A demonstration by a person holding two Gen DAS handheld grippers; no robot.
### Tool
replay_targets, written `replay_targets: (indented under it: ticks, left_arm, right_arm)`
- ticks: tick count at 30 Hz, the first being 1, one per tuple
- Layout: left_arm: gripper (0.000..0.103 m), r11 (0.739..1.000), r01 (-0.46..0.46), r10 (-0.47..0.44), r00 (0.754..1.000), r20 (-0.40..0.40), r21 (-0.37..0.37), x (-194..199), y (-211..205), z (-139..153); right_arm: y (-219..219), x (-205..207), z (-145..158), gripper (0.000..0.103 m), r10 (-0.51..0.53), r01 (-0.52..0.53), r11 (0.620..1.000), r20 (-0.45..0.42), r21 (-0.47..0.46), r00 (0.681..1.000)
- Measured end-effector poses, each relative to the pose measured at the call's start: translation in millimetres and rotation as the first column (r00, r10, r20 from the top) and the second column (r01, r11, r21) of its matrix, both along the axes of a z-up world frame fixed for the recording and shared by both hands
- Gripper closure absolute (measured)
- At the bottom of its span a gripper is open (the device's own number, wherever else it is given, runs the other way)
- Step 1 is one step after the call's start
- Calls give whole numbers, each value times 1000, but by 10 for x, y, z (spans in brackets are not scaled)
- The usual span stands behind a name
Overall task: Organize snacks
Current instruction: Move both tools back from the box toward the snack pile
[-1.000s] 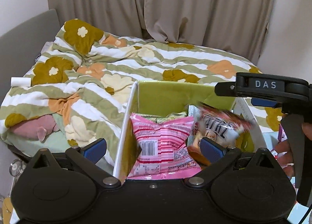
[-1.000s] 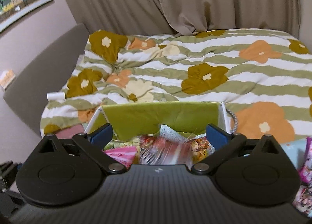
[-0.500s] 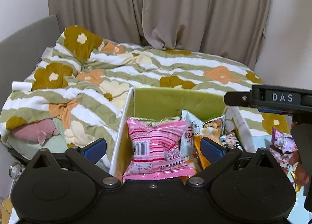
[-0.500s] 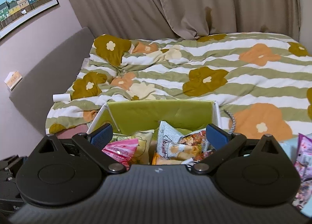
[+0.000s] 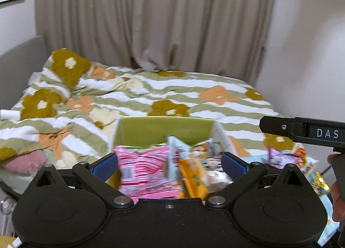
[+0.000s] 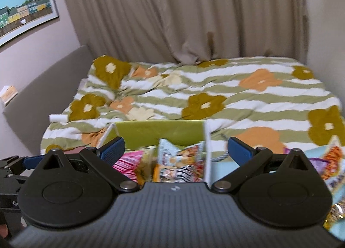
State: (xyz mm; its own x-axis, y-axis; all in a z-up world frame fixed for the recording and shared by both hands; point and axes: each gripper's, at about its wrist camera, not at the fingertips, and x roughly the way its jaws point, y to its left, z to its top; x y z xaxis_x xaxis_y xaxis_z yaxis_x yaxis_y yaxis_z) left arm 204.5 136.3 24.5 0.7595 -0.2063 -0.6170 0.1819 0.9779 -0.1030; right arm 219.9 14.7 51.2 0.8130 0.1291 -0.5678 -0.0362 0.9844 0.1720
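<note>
Both grippers, left [image 5: 169, 165] and right [image 6: 175, 147], are spread and empty above the snack-filled box [image 5: 163, 128] (duvet [image 5: 151, 94] behind); loose packets [image 6: 333, 161] lie rightward.

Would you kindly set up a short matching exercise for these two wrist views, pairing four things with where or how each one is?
Things:
1. pink striped packet
2. green box
3. framed picture
4. left gripper

Places or states:
A. on the wall, left of the curtain
B. open, holding nothing
C. standing at the left inside the box
D. at the foot of the bed, holding snack packets

Pairs: 1-C, 2-D, 3-A, 4-B
</note>
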Motion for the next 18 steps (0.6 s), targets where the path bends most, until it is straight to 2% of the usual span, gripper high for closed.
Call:
replay_targets:
  ticks: [6,13,18]
  left_arm:
    - [0,996,90,-90,996,10,-13,-150,-343,-8]
    - [0,987,162,-162,987,-4,-15,-329,-924,-96]
    - [0,982,183,-185,981,-60,-35,-415,-1428,-276]
  right_arm:
    - [-340,-436,53,0,-105,107,993,42,-52,994]
    - [-988,-832,7,0,-204,207,974,47,-89,978]
    - [-1533,-1028,-155,0,-234,234,965,13,-118,972]
